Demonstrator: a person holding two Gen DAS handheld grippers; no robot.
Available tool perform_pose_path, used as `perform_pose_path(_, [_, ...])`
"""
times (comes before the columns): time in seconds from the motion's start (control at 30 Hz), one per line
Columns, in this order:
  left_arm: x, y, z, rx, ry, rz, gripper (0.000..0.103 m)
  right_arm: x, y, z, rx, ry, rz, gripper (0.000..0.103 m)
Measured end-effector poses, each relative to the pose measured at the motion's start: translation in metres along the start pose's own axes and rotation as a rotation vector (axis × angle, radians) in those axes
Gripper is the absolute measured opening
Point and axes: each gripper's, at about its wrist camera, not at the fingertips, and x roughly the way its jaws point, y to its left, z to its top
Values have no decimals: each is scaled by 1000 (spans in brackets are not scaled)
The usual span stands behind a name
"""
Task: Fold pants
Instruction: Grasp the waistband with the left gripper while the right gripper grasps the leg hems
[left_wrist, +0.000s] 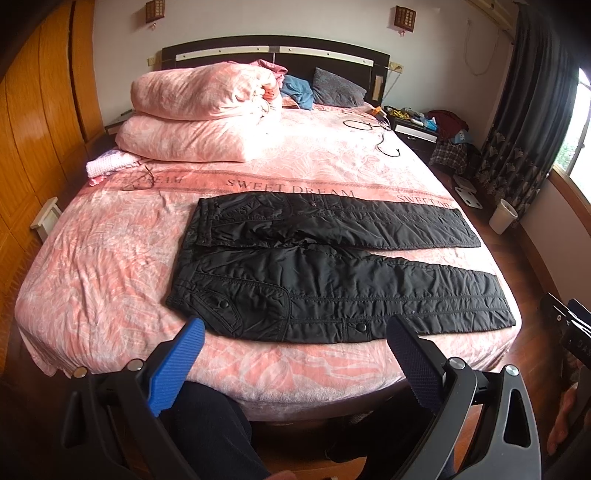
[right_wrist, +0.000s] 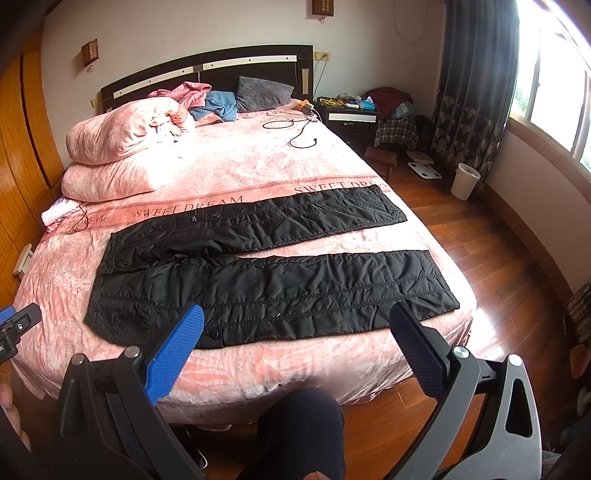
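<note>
Black quilted pants (left_wrist: 332, 266) (right_wrist: 266, 273) lie flat on the pink bed (left_wrist: 92, 280) (right_wrist: 240, 166), waist at the left and both legs stretched out to the right, spread apart. My left gripper (left_wrist: 295, 332) hovers open above the bed's near edge, just short of the waist and near leg, with nothing between its fingers. My right gripper (right_wrist: 295, 321) is also open and empty, held over the near leg's lower edge. Part of the right gripper shows at the right edge of the left wrist view, and part of the left one at the left edge of the right wrist view.
A folded pink duvet (left_wrist: 195, 118) (right_wrist: 122, 147), pillows and loose clothes sit at the head of the bed. Black cables (left_wrist: 384, 140) (right_wrist: 295, 133) lie on the far right of the bedspread. A person's knee (right_wrist: 299, 424) is below the grippers. White bin (right_wrist: 463, 181), wooden floor on the right.
</note>
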Motion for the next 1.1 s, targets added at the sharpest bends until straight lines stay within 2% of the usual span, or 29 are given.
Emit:
perform_pose_path(0.07, [22, 18, -7, -26, 49, -98, 99, 12, -3, -2, -3, 15, 6, 100])
perform_pose_path(0.17, [91, 62, -17, -110, 262, -253, 99, 42, -4, -7, -3, 76, 19, 100])
perform_pose_path(0.2, [108, 81, -20, -149, 296, -265, 99, 51, -5, -9, -3, 96, 21, 100])
perform_pose_path(0.33, [163, 171, -27, -354, 333, -229, 99, 80, -9, -24, -6, 162, 14, 100])
perform_pose_path(0.4, [189, 207, -27, -409, 361, -160, 99, 93, -8, -31, -8, 188, 15, 100])
perform_pose_path(0.47, [216, 236, -30, -485, 435, -132, 99, 107, -9, -37, -7, 213, 23, 100])
perform_pose_path(0.5, [229, 251, -32, -528, 447, -144, 99, 113, -10, -39, 0, 225, 34, 100])
perform_pose_path(0.57, [250, 274, -38, -604, 455, -99, 98, 125, -14, -42, 23, 242, 58, 100])
perform_pose_path(0.6, [258, 282, -41, -654, 449, -122, 98, 131, -17, -43, 31, 251, 59, 100])
perform_pose_path(0.67, [275, 289, -40, -703, 437, -207, 88, 141, -21, -45, 39, 262, 54, 100])
perform_pose_path(0.7, [284, 290, -40, -704, 452, -214, 73, 146, -24, -47, 41, 266, 53, 100])
perform_pose_path(0.73, [294, 291, -41, -721, 476, -224, 54, 151, -26, -49, 44, 275, 52, 100])
perform_pose_path(0.77, [303, 291, -43, -739, 499, -231, 50, 156, -30, -50, 50, 283, 56, 100])
perform_pose_path(0.83, [314, 292, -46, -752, 523, -214, 47, 166, -38, -53, 78, 299, 77, 100])
perform_pose_path(0.93, [315, 292, -46, -774, 515, -214, 47, 183, -59, -59, 121, 312, 103, 100])
perform_pose_path(1.1, [309, 294, -56, -813, 449, -214, 47, 225, -149, -72, 371, 358, 203, 98])
